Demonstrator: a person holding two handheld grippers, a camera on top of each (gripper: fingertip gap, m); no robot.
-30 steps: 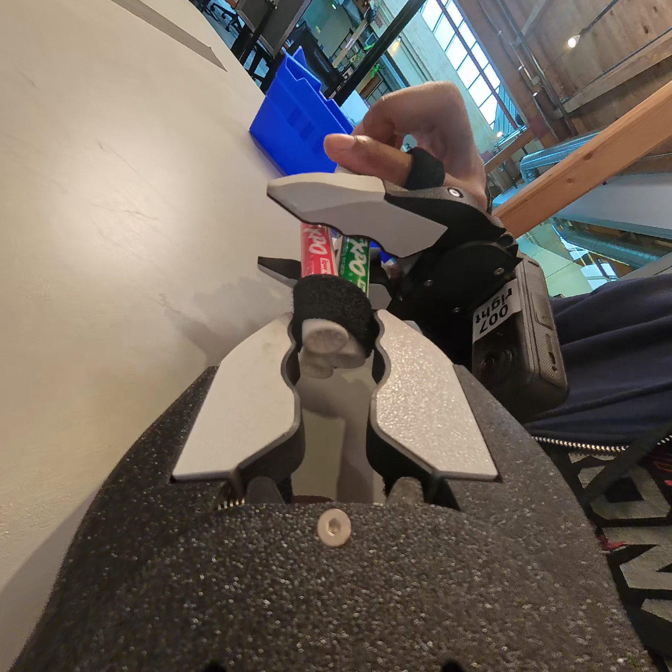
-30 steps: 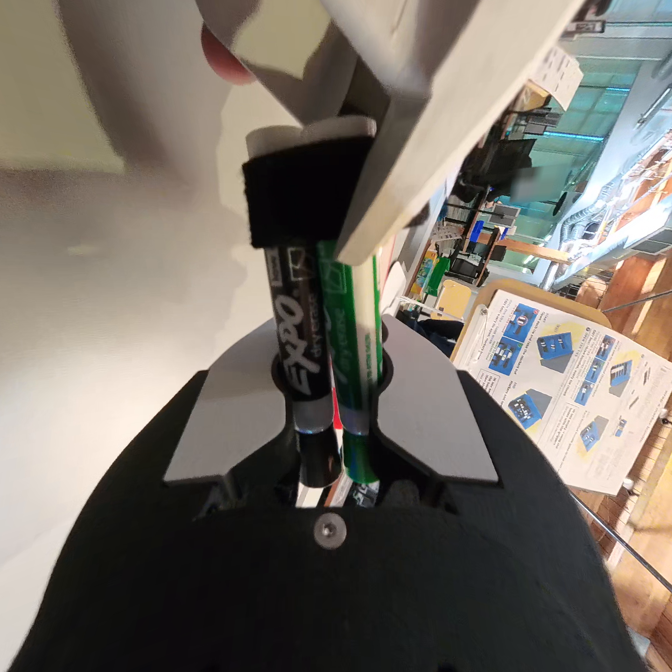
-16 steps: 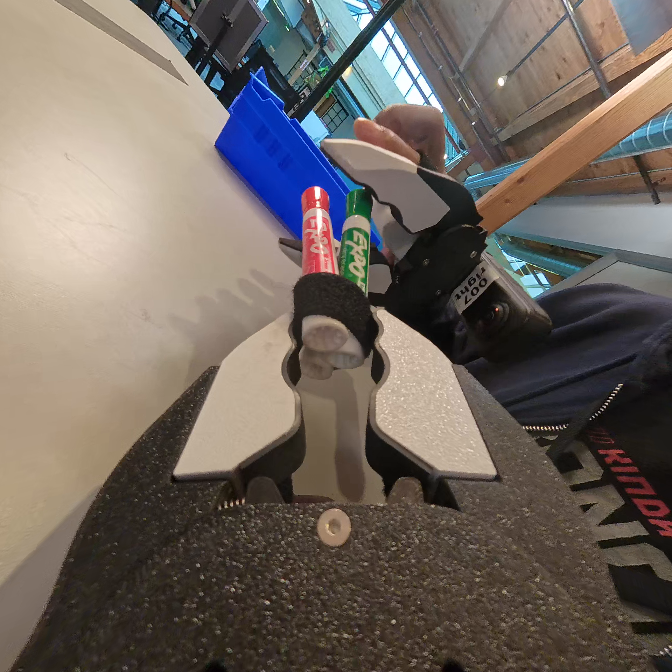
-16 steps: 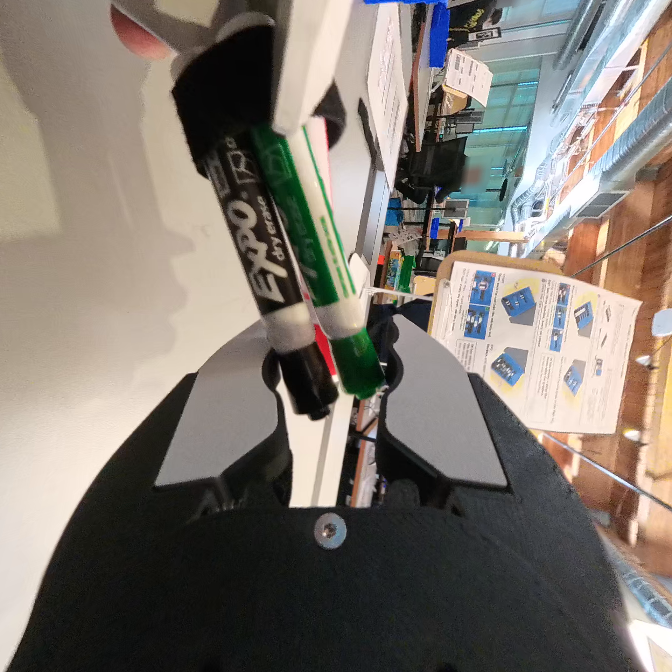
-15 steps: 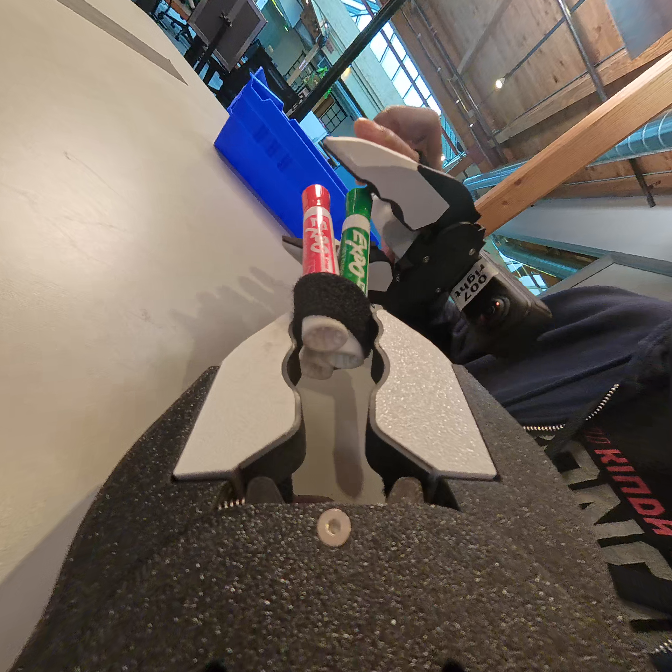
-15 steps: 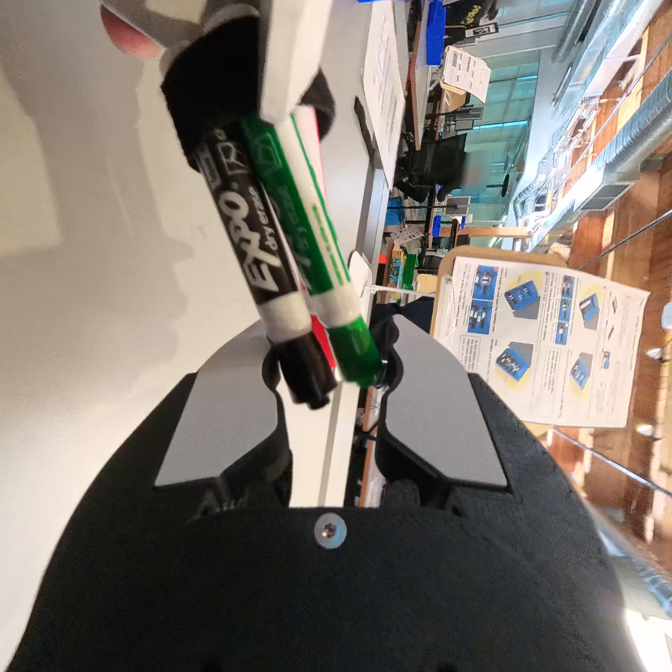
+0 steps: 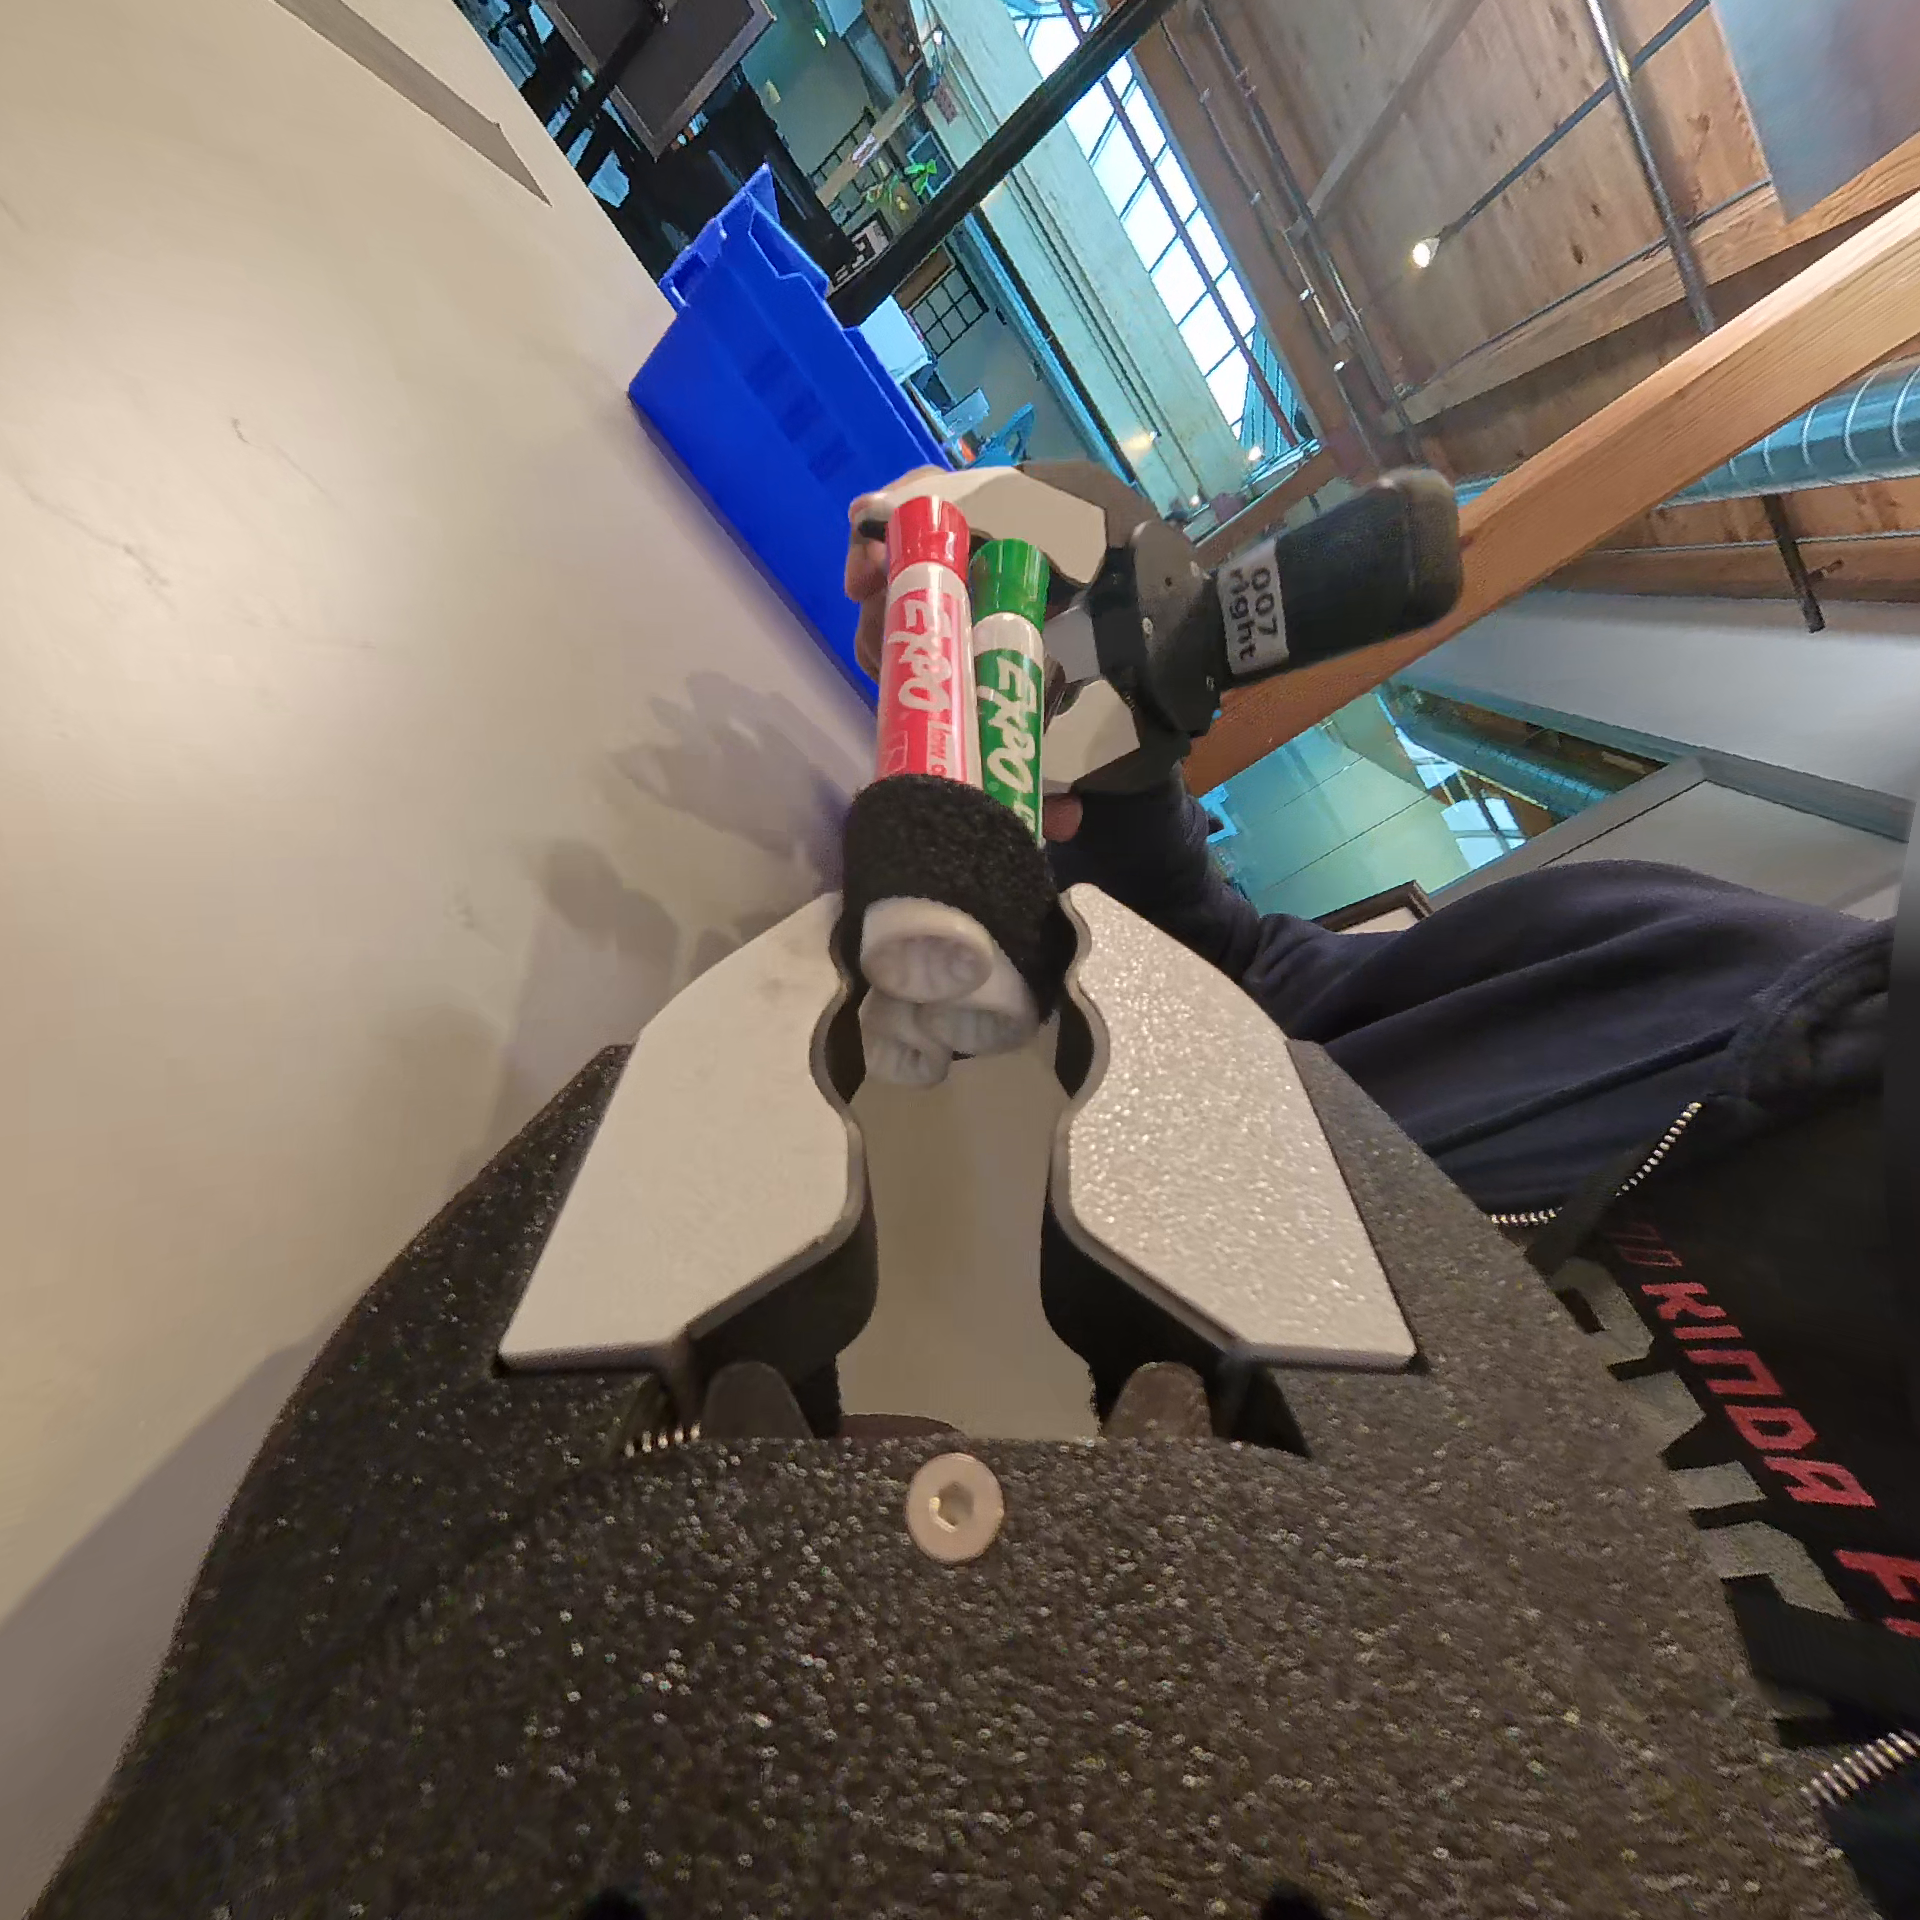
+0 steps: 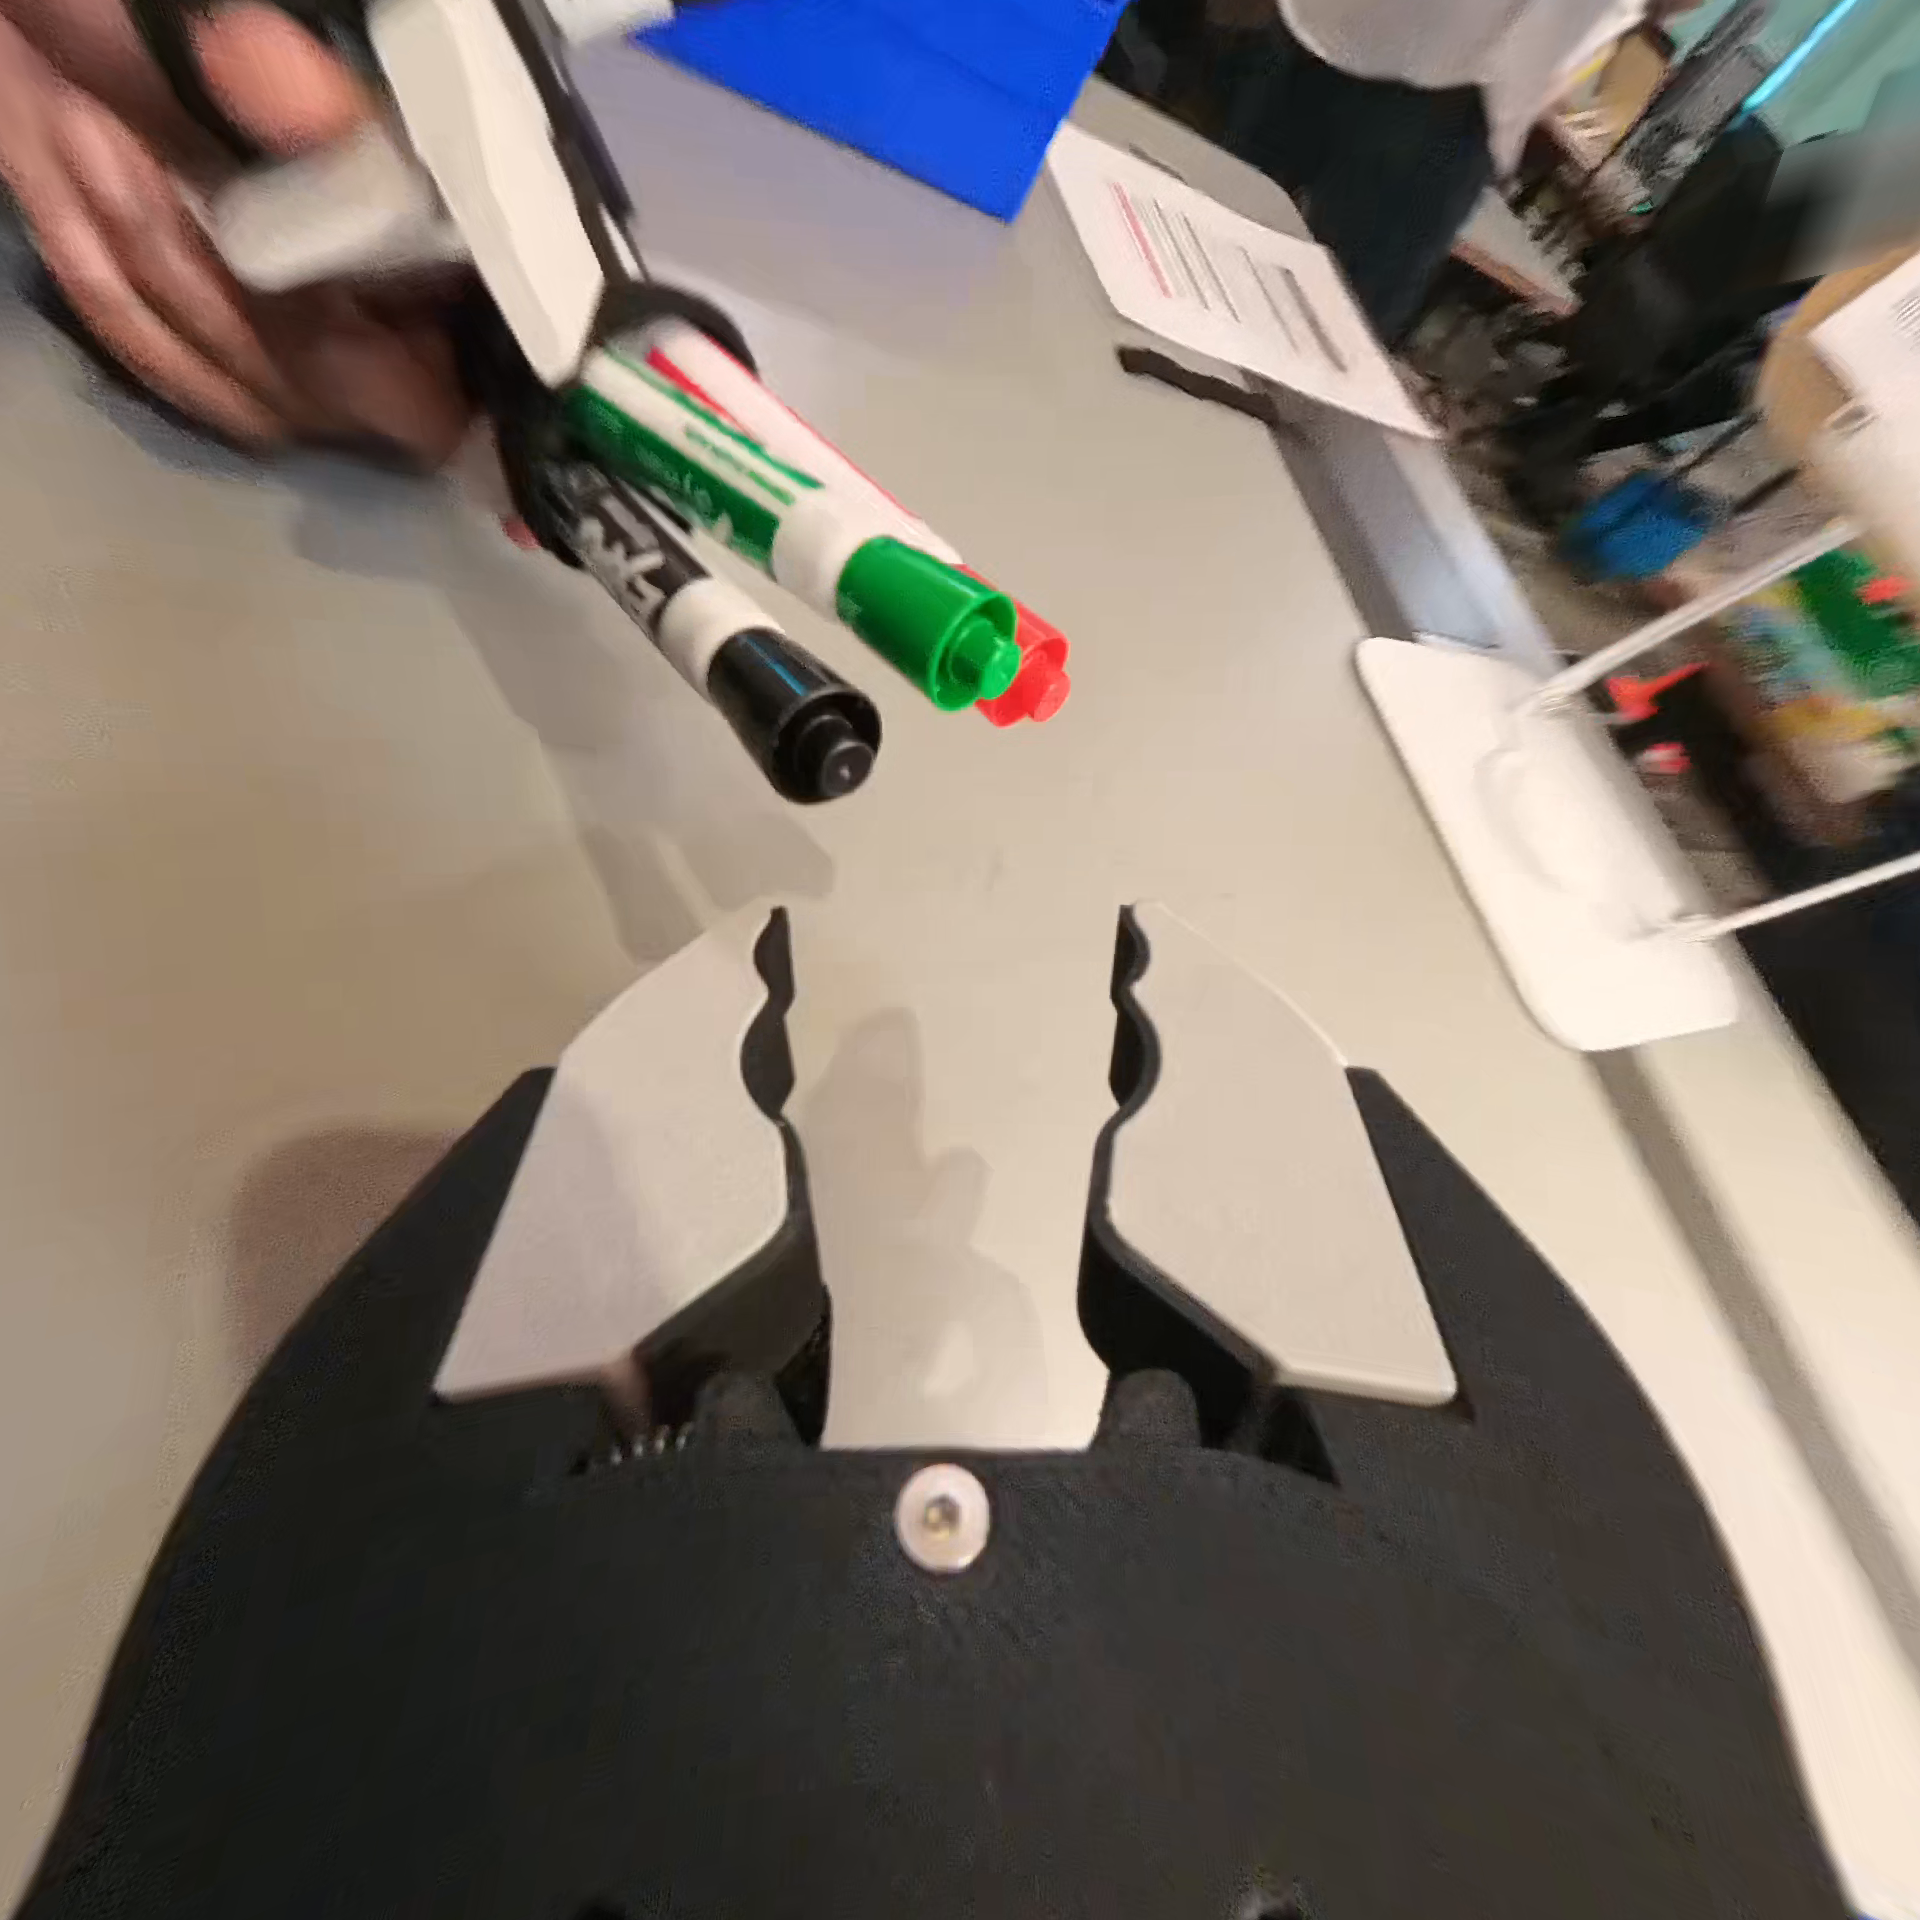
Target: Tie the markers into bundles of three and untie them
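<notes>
Left gripper (image 7: 951,997) closed on the strapped end of a bundle (image 7: 951,727) of 3 markers, red, green and black, bound by a black strap (image 7: 940,842) above the table (image 7: 260,623); right gripper (image 8: 951,925) open and bare, apart from the caps

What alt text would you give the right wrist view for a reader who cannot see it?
The right gripper hangs open and empty over a pale table. Beyond it, the left gripper holds a strapped bundle of black, green and red markers, caps toward the camera.
</notes>
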